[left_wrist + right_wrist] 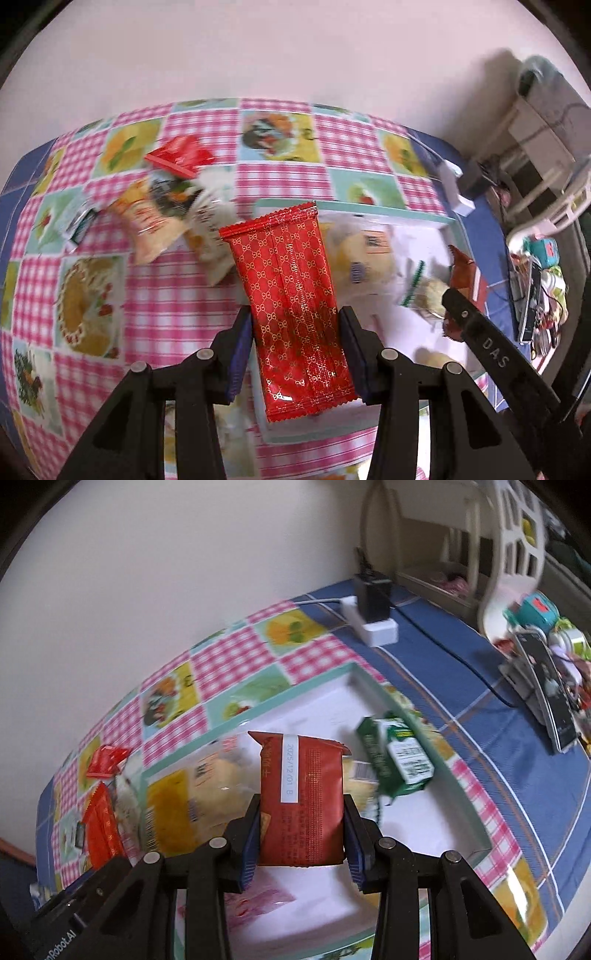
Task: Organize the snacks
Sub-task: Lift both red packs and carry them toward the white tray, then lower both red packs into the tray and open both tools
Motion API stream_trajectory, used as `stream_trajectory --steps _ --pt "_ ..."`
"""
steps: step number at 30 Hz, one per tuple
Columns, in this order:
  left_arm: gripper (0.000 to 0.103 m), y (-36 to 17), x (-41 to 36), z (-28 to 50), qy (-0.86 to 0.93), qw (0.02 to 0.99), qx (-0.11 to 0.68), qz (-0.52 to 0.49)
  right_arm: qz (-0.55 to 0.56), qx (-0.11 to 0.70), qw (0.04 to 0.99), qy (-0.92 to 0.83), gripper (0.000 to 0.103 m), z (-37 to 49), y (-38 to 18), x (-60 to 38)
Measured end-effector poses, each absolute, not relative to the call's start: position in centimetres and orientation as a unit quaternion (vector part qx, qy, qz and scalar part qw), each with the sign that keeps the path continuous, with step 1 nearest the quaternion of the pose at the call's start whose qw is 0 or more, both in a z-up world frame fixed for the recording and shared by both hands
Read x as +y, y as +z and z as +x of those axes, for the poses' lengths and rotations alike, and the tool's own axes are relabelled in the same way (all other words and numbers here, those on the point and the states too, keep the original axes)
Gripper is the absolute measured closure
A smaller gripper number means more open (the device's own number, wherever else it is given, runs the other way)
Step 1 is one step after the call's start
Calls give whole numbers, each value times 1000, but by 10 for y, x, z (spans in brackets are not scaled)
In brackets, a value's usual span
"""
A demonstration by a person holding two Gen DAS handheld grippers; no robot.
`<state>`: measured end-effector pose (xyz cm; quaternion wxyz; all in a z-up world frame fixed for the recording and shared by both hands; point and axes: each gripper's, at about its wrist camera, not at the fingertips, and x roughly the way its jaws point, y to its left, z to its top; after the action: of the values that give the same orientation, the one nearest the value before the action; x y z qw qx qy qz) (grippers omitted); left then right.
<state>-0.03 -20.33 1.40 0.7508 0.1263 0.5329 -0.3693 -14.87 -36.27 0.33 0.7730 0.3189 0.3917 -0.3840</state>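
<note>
Over a white tray (373, 686) on the checked table (280, 177), the left gripper (295, 354) clamps a red patterned snack packet (291, 295), the right gripper (301, 834) a darker red one (303, 797); both look light, crinkly, slippery, best pinched mid-body across the width.

a table under a blue cloth (461, 686), with a pink checked picture cloth (192, 295) laid over it. on the checked cloth sits a white tray (436, 771) with a pale green rim; left of the tray lies a loose heap of snack packets (166, 214). on the blue cloth, far right, a white power strip (373, 626) carries a black plug.
</note>
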Motion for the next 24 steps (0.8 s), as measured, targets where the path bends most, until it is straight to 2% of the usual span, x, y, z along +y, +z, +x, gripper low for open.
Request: stream_trajectory --steps 12,24 --pt "55 -6 -246 -16 -394 730 541 137 347 401 756 -384 61 -157 -11 -381" --pt "55 -8 -242 -10 -394 721 557 122 358 412 747 -379 61 -157 -17 -382"
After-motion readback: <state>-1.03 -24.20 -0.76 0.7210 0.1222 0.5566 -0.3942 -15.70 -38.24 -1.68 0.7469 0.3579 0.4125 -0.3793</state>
